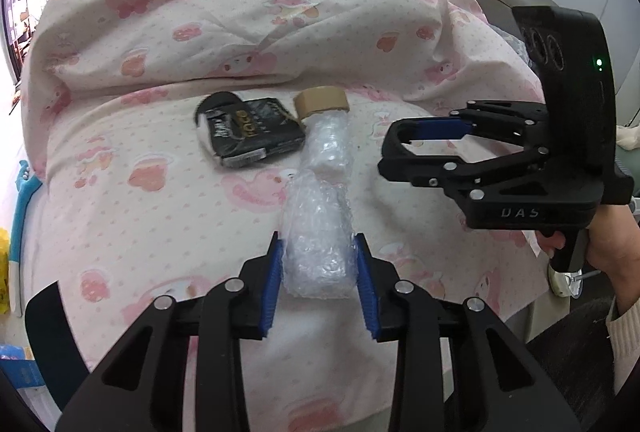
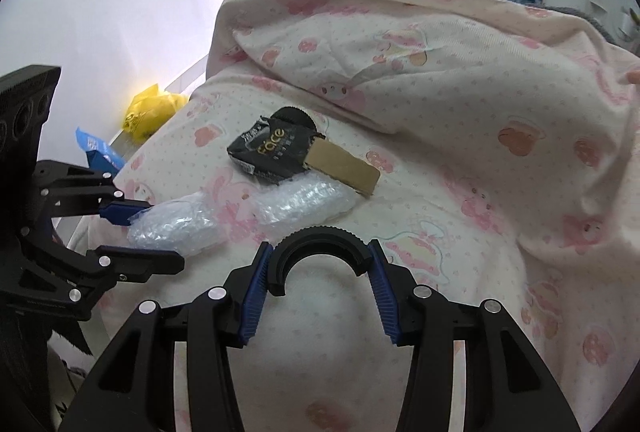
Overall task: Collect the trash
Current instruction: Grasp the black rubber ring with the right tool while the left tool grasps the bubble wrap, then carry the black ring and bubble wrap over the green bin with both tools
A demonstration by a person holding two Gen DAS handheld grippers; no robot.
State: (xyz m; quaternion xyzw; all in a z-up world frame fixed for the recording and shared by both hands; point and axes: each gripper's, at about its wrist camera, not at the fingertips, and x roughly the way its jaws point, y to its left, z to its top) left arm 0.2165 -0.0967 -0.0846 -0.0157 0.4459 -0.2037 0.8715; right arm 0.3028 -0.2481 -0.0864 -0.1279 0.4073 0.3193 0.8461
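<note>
Left wrist view, nearest: left gripper (image 1: 319, 274), blue pads pressed against both sides of the near end of a bubble wrap strip (image 1: 318, 232).
Bubble wrap strip: clear, crumpled, running away from the camera across the quilt (image 1: 160, 192) to a brown cardboard piece (image 1: 321, 102) at its far end.
Black wrapper (image 1: 250, 134): torn packet with gold lettering, flat on the quilt, just left of the cardboard and touching it.
Right gripper (image 1: 400, 144): seen side-on at the right, above the quilt, its tongs clamped on a black ring piece (image 1: 394, 140); blue pad showing inside.
Hand (image 1: 600, 248): holding the right gripper's handle at the right edge; shown in this view only.
Background: hanging clothes and a yellow curtain beyond the quilt.

Right wrist view, nearest: right gripper (image 2: 319, 270), blue pads closed on the two ends of the black ring piece (image 2: 320, 244), a ribbed half-ring arching upward.
Bubble wrap strip (image 2: 240, 212): lying crosswise just beyond the ring.
Left gripper (image 2: 154, 236): entering from the left, gripping the strip's left end.
Brown cardboard piece (image 2: 344, 168): flat and rectangular from this side, overlapping the black wrapper (image 2: 274, 148).
Yellow bag (image 2: 150, 112): beside the bed against the wall, clear in this view only.
Blue packet (image 2: 98, 150): next to the yellow bag.
</note>
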